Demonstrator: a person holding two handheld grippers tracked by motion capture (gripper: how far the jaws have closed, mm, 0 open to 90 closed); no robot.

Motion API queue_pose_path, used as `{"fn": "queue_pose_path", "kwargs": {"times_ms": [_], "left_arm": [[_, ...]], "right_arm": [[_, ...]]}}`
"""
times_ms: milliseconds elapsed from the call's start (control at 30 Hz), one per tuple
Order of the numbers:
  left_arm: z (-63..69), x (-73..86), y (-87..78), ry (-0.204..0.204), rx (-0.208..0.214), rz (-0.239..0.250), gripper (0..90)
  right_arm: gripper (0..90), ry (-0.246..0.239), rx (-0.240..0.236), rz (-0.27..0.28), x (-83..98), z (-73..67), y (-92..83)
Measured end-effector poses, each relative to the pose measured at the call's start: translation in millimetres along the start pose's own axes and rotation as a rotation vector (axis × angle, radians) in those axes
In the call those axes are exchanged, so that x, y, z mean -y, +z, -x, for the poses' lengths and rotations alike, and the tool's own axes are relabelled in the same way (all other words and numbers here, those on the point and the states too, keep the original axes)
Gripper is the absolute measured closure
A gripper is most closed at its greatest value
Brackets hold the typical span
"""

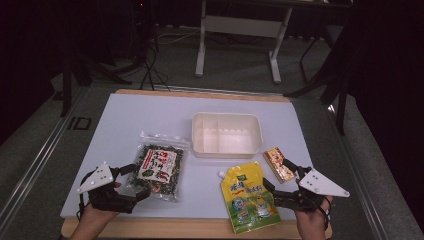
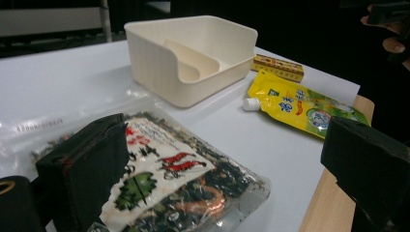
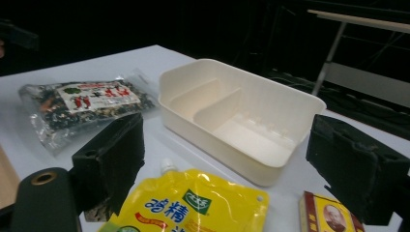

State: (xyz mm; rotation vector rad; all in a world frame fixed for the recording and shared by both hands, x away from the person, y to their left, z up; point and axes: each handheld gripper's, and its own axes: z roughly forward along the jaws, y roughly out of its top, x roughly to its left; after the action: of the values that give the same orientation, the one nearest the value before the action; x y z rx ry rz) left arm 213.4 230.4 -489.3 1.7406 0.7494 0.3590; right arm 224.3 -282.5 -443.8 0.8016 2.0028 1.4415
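A clear packet of dark dried food (image 1: 159, 167) with a red and white label lies at the near left of the table. My left gripper (image 1: 134, 182) is open, low over the packet's (image 2: 183, 169) near left corner, one jaw above it and the other out past the table edge, pinching nothing (image 2: 225, 183). A yellow spouted pouch (image 1: 248, 197) lies at the near right, and a small yellow and red box (image 1: 279, 164) beside it. My right gripper (image 1: 279, 177) stands open just behind both, with pouch (image 3: 193, 208) and box (image 3: 329, 215) below its jaws (image 3: 232, 169).
A cream bin (image 1: 227, 132) with an inner divider sits mid-table, empty inside (image 2: 159, 72) (image 3: 227, 145). The white table top (image 1: 150, 115) has a wooden front edge (image 1: 200, 227). A white desk frame (image 1: 240, 30) stands on the floor beyond.
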Motion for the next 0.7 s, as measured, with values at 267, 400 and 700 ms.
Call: {"fn": "queue_pose_path", "kwargs": {"times_ms": [267,400,700], "left_arm": [[-16.9,-29.7,-6.3,0.04,-0.023,0.009,5.3],[-32.5,-39.3,-3.8,0.036,-0.038,0.006,5.3],[-67.7,-50.6,13.9,0.004,-0.076,-0.008,5.4]], "right_arm": [[15.1,-0.044,-0.002,-0.033,2.0,-0.7,8.4],[15.1,-0.066,-0.002,-0.022,1.1,-2.3,9.8],[12.1,-0.056,0.029,0.017,-7.6,-0.4,1.1]]}}
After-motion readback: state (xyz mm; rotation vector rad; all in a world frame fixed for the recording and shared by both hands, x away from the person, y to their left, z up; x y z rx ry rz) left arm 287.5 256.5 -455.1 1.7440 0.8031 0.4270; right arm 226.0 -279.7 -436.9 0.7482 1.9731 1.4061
